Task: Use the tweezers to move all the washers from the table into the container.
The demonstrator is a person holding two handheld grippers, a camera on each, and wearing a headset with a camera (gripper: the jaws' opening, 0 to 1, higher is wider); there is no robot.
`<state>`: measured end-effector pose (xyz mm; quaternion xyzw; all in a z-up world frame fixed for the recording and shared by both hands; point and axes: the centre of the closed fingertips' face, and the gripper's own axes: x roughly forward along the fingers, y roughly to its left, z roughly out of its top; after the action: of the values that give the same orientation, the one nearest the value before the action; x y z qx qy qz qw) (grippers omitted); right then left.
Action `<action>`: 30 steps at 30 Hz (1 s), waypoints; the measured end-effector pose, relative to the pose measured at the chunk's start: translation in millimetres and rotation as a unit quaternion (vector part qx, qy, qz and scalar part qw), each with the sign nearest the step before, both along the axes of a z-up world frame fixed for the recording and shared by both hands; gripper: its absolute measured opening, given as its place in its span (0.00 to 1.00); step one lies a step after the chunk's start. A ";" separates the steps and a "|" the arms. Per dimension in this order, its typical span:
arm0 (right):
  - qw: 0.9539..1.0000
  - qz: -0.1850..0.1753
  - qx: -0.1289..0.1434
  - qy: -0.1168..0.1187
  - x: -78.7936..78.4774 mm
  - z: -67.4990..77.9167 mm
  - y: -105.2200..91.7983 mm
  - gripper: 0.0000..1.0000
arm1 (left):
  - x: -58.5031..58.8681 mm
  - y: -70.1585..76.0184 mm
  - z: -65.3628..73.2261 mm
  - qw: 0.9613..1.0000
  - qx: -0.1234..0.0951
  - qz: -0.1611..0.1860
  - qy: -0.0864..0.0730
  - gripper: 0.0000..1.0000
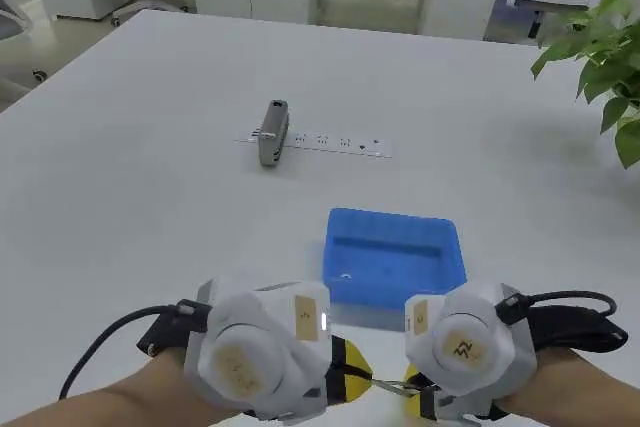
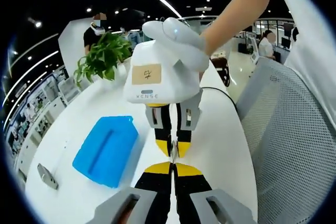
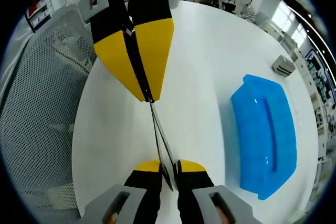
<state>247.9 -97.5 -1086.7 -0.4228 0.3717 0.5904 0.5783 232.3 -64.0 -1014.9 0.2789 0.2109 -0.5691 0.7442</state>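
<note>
At the near edge of the counter (image 1: pixel 150 147), the left claw (image 3: pixel 147 98) and right claw (image 3: pixel 169 167) face each other, each clamped on the thin tweezers (image 3: pixel 160 140) between them. These look light, springy and slippery, best pinched mid-arm. The blue container (image 1: pixel 440 257) sits just beyond; washers are too small to make out.

Glossy blue plastic container (image 1: pixel 392 252) (slightly translucent) on a smooth, matt white counter (image 1: pixel 150 167); thin bright-metal tweezers (image 3: pixel 160 140).

A white table (image 1: pixel 150 147) holds a blue container (image 1: pixel 392 252) near the middle. Farther off lies a white power strip (image 1: pixel 330 142), a grey adapter (image 1: pixel 273 132) at its left end.
</note>
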 end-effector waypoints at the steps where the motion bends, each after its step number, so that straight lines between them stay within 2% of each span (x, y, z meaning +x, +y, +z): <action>1: 1.000 -0.002 0.001 0.001 0.4 1.1 0.5 0.07 | 0.8 2.1 -2.4 1.000 0.000 0.002 0.004 0.00; 6: 1.000 0.013 0.001 -0.003 -0.6 1.4 0.2 0.07 | -0.9 6.7 -14.6 1.000 0.013 -0.003 0.002 0.00; 11: 1.000 0.012 0.005 -0.011 -0.6 2.1 0.7 0.09 | 2.0 13.3 -28.6 1.000 0.027 -0.002 0.012 0.00; 13: 1.000 0.010 0.014 -0.019 -1.6 3.2 0.9 0.12 | 2.3 15.6 -32.4 0.999 0.035 -0.010 0.007 0.00; 15: 0.999 0.000 0.027 -0.027 -3.1 7.4 2.1 0.13 | 3.1 17.3 -36.4 0.999 0.039 -0.011 0.011 0.00; 17: 0.998 -0.029 0.047 -0.028 -4.5 14.0 2.6 0.16 | 4.3 18.6 -40.2 0.999 0.043 -0.011 0.015 0.00; 19: 0.995 -0.070 0.075 -0.020 -6.8 22.0 3.2 0.22 | 5.5 20.5 -46.3 0.998 0.053 -0.013 0.017 0.00; 20: 0.992 -0.093 0.087 -0.013 -9.3 27.6 1.8 0.23 | 6.2 20.9 -49.0 0.998 0.056 -0.013 0.019 0.00; 22: 0.986 -0.126 0.111 -0.018 -9.3 37.4 0.3 0.26 | 6.8 22.8 -54.3 0.997 0.066 -0.015 0.022 0.00; 24: 0.974 -0.176 0.141 -0.011 -11.2 49.5 -2.8 0.30 | 7.0 24.4 -57.7 0.997 0.075 -0.015 0.026 0.00; 26: 0.961 -0.220 0.170 -0.010 -10.3 60.0 -6.1 0.34 | 7.5 25.8 -60.7 0.996 0.082 -0.009 0.032 0.00; 27: 0.949 -0.254 0.186 -0.006 -10.2 65.3 -9.8 0.36 | 7.4 26.5 -62.8 0.996 0.087 -0.007 0.034 0.00; 28: 0.942 -0.273 0.193 -0.009 -9.9 68.2 -13.1 0.38 | 7.5 26.3 -63.9 0.996 0.088 -0.004 0.033 0.00; 29: 0.931 -0.303 0.202 -0.022 -7.5 72.8 -18.8 0.40 | 7.3 26.1 -63.9 0.995 0.090 -0.003 0.033 0.00; 30: 0.924 -0.321 0.209 -0.026 -7.1 75.7 -22.0 0.43 | 7.8 25.3 -64.6 0.995 0.093 -0.001 0.033 0.00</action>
<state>240.8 -119.5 -1011.1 -0.1659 0.3408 0.4263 0.8213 240.2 -38.7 -1079.5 0.3280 0.2876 -0.5565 0.7071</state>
